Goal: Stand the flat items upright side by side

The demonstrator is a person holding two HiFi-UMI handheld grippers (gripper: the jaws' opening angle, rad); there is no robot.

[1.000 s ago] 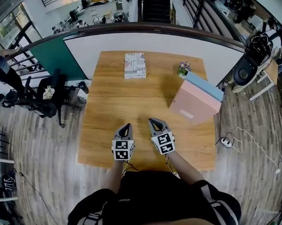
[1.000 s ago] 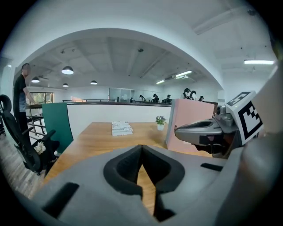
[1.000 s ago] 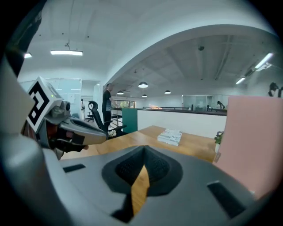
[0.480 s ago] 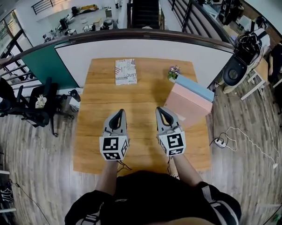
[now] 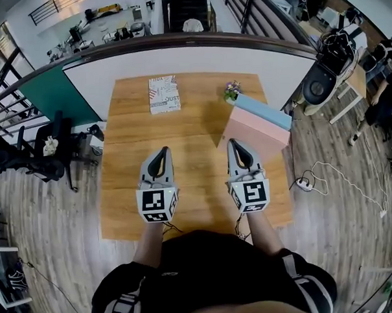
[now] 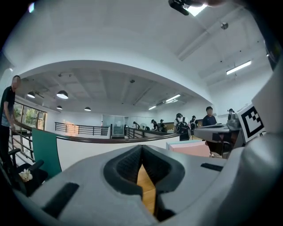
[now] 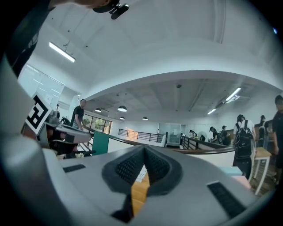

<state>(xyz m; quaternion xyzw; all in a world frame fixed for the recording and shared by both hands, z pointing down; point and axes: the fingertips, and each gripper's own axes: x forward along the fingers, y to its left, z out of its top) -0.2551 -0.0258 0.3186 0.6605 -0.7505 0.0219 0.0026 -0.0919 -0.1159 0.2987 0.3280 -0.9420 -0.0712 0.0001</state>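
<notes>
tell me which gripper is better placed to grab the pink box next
Right, probably. In the head view the right gripper points at the pink box, its tip close to the box's near edge; the left gripper is farther off to the side. Both are shut and empty.

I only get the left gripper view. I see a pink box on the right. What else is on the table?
Observer: The head view shows a patterned book lying flat at the far left of the table.
Operator: Anything little?
Observer: A small flower pot stands by the far corner of the blue box, which lies just behind your pink box.
Operator: Is my other tool holding something?
Observer: No. The right tool is shut with nothing in it, and its tip is near the pink box.
</notes>
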